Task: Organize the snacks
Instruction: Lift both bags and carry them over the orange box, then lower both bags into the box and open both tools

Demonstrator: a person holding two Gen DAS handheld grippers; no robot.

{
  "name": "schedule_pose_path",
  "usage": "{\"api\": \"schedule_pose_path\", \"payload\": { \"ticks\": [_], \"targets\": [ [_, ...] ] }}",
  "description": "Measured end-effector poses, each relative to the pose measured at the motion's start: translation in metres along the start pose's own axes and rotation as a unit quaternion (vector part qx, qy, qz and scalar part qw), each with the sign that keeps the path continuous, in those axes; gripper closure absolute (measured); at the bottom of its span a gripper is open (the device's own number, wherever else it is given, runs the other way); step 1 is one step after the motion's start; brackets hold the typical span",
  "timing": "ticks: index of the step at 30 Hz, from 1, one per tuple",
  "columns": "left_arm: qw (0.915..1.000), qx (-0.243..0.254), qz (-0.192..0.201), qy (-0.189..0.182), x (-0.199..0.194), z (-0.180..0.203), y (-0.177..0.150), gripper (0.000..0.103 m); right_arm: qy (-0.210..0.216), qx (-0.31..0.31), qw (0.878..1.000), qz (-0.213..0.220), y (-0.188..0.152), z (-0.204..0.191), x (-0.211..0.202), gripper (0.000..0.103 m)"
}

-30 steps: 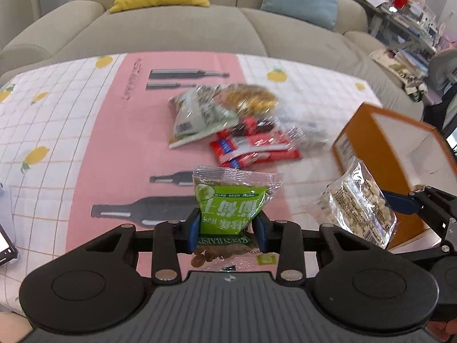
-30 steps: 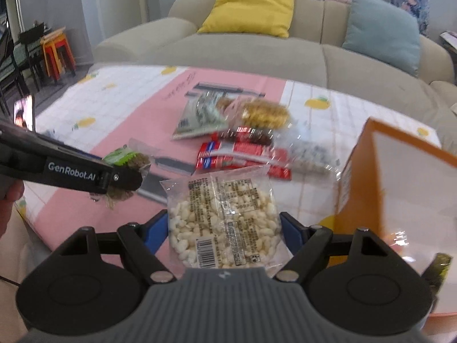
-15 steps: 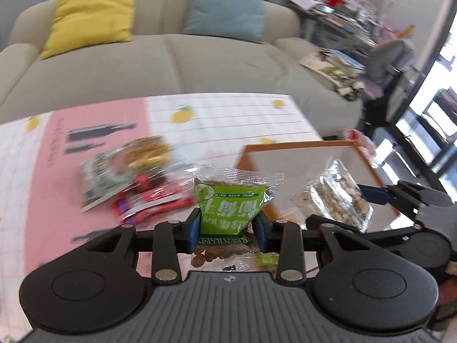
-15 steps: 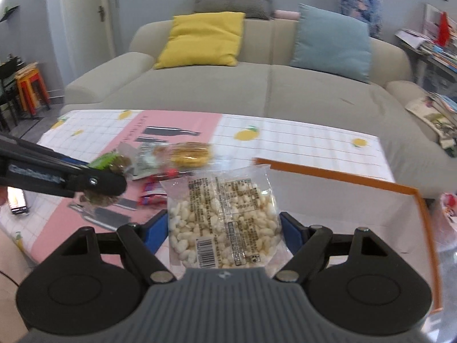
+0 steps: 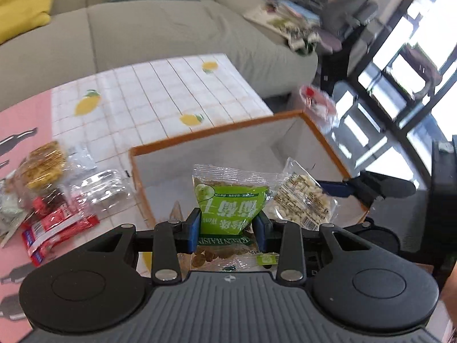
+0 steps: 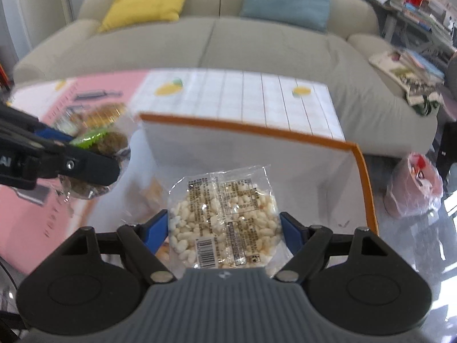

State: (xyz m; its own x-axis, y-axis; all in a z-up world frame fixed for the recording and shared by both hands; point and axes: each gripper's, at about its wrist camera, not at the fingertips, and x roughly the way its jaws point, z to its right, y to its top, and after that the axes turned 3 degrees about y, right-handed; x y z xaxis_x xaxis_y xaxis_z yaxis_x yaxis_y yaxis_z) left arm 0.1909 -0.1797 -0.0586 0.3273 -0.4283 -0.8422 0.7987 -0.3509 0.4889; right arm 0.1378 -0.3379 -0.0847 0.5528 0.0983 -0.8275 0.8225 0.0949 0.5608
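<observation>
Both grippers are seen loaded over the orange-rimmed box [image 5: 322, 140]. By the left gripper [image 5: 228, 225] a green raisin packet [image 5: 231, 200] is pinched between narrowly set blue pads; by the right gripper [image 6: 224, 228] a clear packet of white puffed grains [image 6: 225, 214] is clamped across its full width, so the jaws are held wide apart.

A second ago both packets were being carried above the pink part of the tablecloth [image 5: 160, 91], with the box only at the right edge of each view. Now the white interior of the box is found directly beneath and ahead of both packets, and the remaining snack pile [image 5: 54, 188] is left behind on the cloth to the left of the box. The carry can therefore be judged nearly finished, with release into the box as the likely next step. Something pale appears to lie already on the box floor in the right wrist view, but it cannot be identified.

On the green packet "GREEN RAISIN" is read upside down, below large white Chinese characters. A barcode and dense small print are carried by the grain packet, but that print is too fine to read. Part of a logo ending in "AI" is visible on the left gripper's side in the right wrist view.
</observation>
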Motion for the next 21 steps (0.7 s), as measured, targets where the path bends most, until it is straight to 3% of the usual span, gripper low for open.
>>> {"api": "schedule_pose_path", "payload": {
  "ticks": [6, 11, 16, 21],
  "targets": [
    [0.9988, 0.016, -0.043, -0.014, 0.033, 0.002, 0.008, 0.061, -0.006, -0.029, 0.998, -0.05, 0.001, 0.015, 0.04, 0.024],
    [0.9968, 0.018, -0.078, -0.005, 0.056, -0.002, 0.009, 0.061, 0.004, -0.043, 0.996, -0.073, -0.003, 0.023, 0.064, 0.024],
    [0.9924, 0.018, -0.121, 0.015, 0.075, -0.003, 0.009, 0.061, 0.014, -0.049, 0.995, -0.088, -0.007, 0.025, 0.079, 0.024],
    [0.9886, 0.039, -0.137, 0.048, 0.08, 0.004, 0.014, 0.06, 0.019, -0.064, 0.993, -0.095, -0.005, 0.021, 0.086, 0.024]
  ]
}}
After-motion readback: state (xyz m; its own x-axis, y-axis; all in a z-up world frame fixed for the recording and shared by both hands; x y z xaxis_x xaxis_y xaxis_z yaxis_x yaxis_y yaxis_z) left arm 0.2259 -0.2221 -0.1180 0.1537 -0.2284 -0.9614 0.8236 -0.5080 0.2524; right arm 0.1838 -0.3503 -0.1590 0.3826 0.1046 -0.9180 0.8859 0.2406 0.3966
